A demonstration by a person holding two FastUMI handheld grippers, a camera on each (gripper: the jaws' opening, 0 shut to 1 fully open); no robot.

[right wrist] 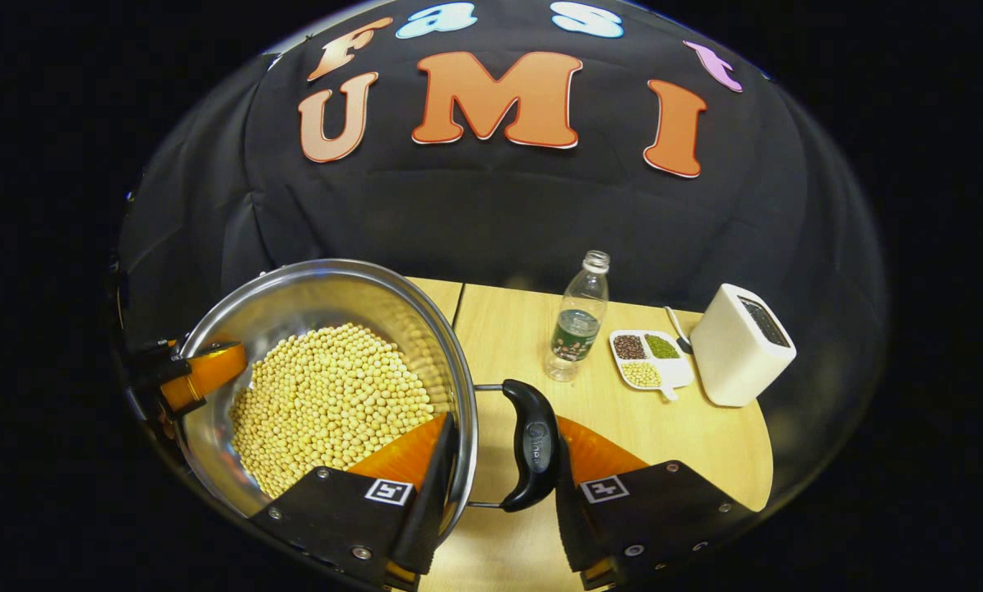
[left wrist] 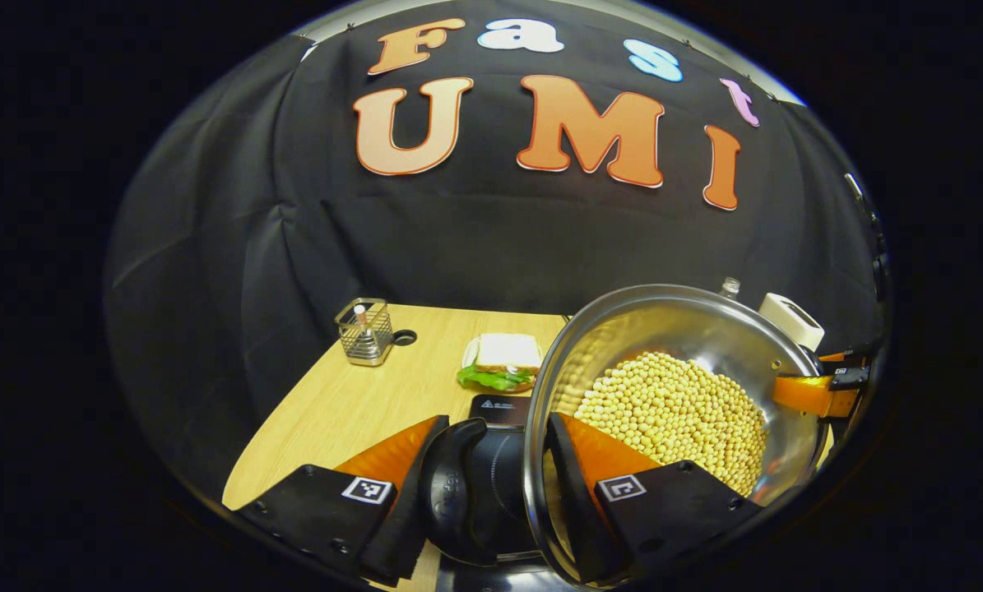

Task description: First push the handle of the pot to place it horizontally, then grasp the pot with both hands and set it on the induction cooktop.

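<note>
Wooden table (right wrist: 672,444) is carrying bottle (right wrist: 577,321) at 1 o'clock. Left gripper (left wrist: 491,485) and right gripper (right wrist: 499,477) are each clamping rim and handle (right wrist: 530,444), keeping the bean-filled pot (right wrist: 326,395) level for carrying.

The light wooden table (right wrist: 688,444) carried, ahead of the right gripper (right wrist: 503,493), a clear bottle (right wrist: 577,321), a divided dish of beans (right wrist: 647,358) and a white toaster (right wrist: 738,345). Ahead of the left gripper (left wrist: 495,493) lay a sandwich (left wrist: 501,362), a wire basket (left wrist: 365,331) and a black induction cooktop (left wrist: 499,407).

Pot (left wrist: 688,329) hides most of the cooktop (left wrist: 499,407).
</note>
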